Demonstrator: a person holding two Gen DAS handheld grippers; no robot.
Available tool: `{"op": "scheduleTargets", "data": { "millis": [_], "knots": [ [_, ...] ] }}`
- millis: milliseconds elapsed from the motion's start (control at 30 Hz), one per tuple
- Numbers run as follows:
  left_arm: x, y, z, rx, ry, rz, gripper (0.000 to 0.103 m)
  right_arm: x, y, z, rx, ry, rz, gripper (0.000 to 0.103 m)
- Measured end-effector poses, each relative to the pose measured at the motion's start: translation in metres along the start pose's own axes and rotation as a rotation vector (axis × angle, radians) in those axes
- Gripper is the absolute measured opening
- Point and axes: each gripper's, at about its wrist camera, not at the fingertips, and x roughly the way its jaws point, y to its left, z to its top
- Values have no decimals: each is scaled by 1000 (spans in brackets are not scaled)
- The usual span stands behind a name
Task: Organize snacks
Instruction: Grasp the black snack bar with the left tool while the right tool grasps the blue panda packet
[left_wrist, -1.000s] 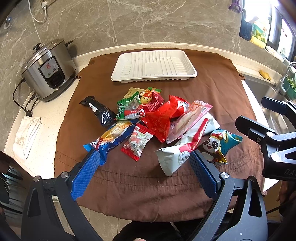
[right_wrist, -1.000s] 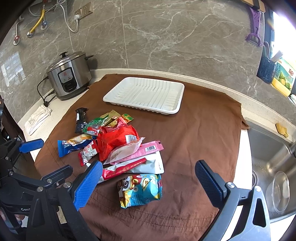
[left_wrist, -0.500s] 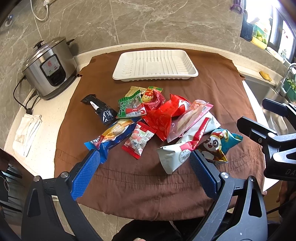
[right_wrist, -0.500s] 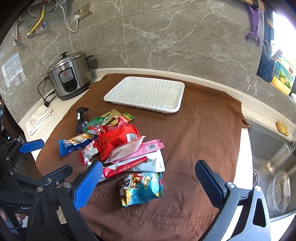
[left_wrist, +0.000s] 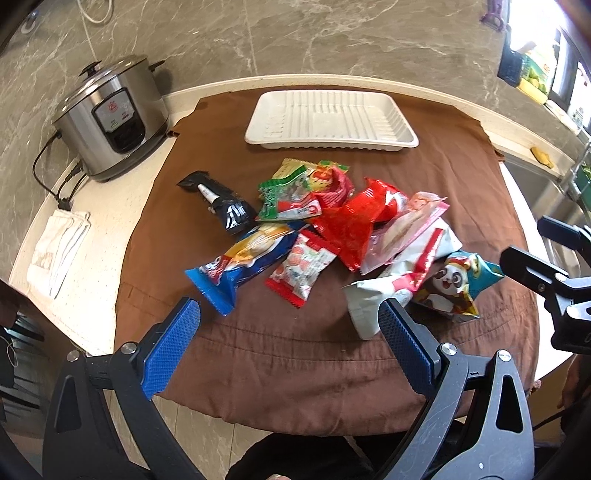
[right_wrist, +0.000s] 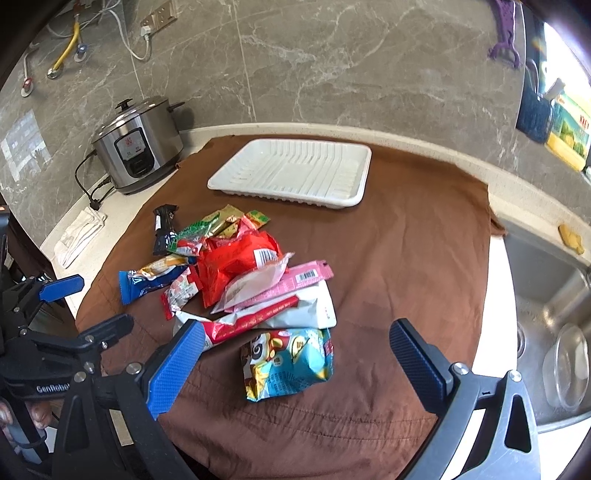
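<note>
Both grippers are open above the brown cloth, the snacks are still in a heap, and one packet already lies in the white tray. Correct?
Not quite. The white tray holds nothing; the right wrist view shows its ribbed floor bare. The rest stands: the left gripper and right gripper are both open above the brown cloth, and the snacks lie heaped on it.

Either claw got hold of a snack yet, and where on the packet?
No. The left claw and the right claw are both open and empty; the snacks lie on the brown cloth.
</note>
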Motion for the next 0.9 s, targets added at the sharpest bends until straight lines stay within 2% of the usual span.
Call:
{"op": "scheduleTargets", "data": {
  "millis": [267,500,900],
  "knots": [
    [13,24,-6,-51,62,-20,98,19,-19,-15,136,109,57,102],
    [26,38,-5,-68,101,-27,98,35,-28,-24,296,189,155,102],
    [63,80,30,-73,108,-67,98,73,-40,-33,617,288,218,102]
  ]
}}
